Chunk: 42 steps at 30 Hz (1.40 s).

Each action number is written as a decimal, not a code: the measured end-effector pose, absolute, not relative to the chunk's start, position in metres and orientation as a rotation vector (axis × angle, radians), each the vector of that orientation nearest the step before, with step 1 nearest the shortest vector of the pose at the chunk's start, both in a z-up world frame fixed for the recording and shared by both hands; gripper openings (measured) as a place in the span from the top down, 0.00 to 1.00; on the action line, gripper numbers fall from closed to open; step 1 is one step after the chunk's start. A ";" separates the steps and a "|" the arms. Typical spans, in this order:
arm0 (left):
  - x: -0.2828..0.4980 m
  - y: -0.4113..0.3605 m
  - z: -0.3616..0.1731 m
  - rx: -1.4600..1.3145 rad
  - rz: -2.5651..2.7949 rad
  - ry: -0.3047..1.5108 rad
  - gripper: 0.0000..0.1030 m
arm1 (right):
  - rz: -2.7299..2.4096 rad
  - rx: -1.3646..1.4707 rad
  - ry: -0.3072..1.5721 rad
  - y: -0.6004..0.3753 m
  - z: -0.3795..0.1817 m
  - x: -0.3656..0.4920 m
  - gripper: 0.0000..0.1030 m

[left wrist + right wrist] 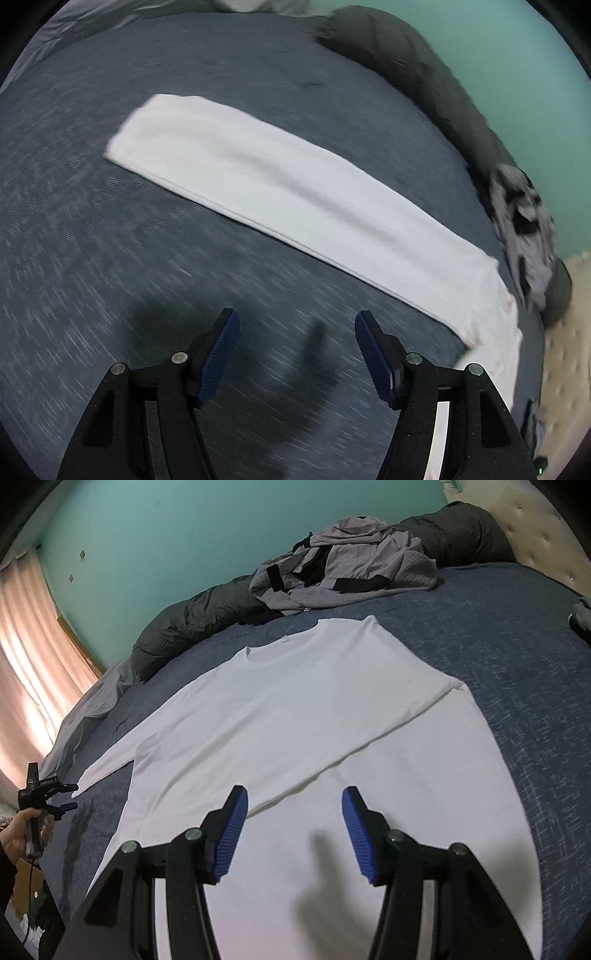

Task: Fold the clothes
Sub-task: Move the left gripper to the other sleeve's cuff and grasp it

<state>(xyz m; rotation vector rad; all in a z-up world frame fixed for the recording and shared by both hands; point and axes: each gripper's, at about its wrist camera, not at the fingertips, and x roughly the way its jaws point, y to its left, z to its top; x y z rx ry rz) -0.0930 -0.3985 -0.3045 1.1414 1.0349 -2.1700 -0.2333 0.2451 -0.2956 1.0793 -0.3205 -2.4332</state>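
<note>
A white long-sleeved shirt (314,709) lies flat on the blue bedspread (517,664), collar toward the wall. A fold edge runs diagonally across its body. One sleeve (280,192) stretches out straight over the bedspread (110,258). My left gripper (297,314) hovers open just short of that sleeve, with only bedspread between its blue pads. In the right wrist view the same left gripper (75,796) appears at the far left, held by a hand near the sleeve's cuff. Above the shirt's lower body, my right gripper (294,789) stands open and grips nothing.
A crumpled pile of grey clothes (343,568) rests on a dark grey rolled duvet (192,627) along the teal wall. The pile (524,236) and duvet (406,62) also show beyond the sleeve. A beige tufted headboard (546,535) stands at right, a curtain (33,646) at left.
</note>
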 end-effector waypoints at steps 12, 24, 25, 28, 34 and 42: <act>-0.078 -0.470 -0.314 1.025 -2.083 1.033 0.31 | -2.420 1.062 -0.309 0.236 -0.294 -0.233 0.47; -0.064 -0.516 -0.321 0.929 -2.028 1.071 0.30 | -2.409 1.095 -0.309 0.232 -0.303 -0.236 0.47; -0.062 -0.519 -0.322 0.922 -2.023 1.072 0.30 | -2.407 1.095 -0.308 0.231 -0.304 -0.236 0.47; -0.059 -0.525 -0.323 0.897 -2.012 1.089 0.30 | -2.399 1.090 -0.300 0.227 -0.303 -0.234 0.47; -0.063 -0.521 -0.320 0.902 -2.010 1.038 0.35 | -2.403 1.058 -0.267 0.221 -0.297 -0.230 0.47; -0.064 -0.527 -0.317 0.916 -2.017 0.965 0.89 | -2.401 1.061 -0.294 0.223 -0.298 -0.230 0.47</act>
